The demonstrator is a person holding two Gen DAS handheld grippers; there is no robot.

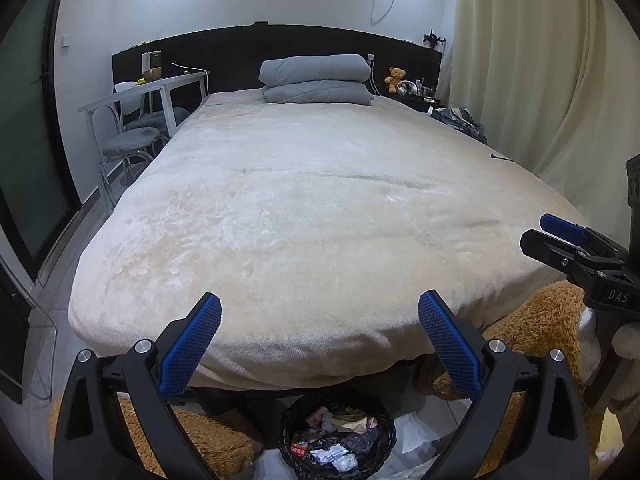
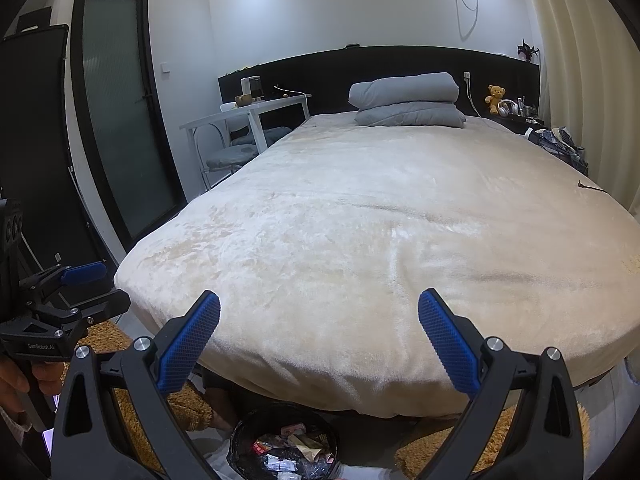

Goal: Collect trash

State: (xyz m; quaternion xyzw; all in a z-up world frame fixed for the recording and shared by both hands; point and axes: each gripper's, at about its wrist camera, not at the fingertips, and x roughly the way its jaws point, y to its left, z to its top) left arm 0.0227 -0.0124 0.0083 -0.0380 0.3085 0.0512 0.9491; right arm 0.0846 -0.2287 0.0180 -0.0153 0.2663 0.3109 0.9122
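Note:
A black mesh waste basket (image 1: 338,436) stands on the floor at the foot of the bed, holding several wrappers and scraps; it also shows in the right wrist view (image 2: 284,446). My left gripper (image 1: 320,316) is open and empty, held above the basket by the bed's foot edge. My right gripper (image 2: 319,314) is open and empty too, above and right of the basket. Each gripper shows at the side of the other's view: the right one (image 1: 560,240), the left one (image 2: 86,284). A small dark scrap (image 1: 500,157) lies on the bed's far right edge (image 2: 591,187).
A wide bed with a cream blanket (image 1: 312,208) fills the view, folded grey bedding (image 1: 316,80) at its head. A white desk with stools (image 1: 140,120) stands left. Curtains (image 1: 540,60) hang right. A brown shaggy rug (image 1: 540,320) covers the floor by the basket.

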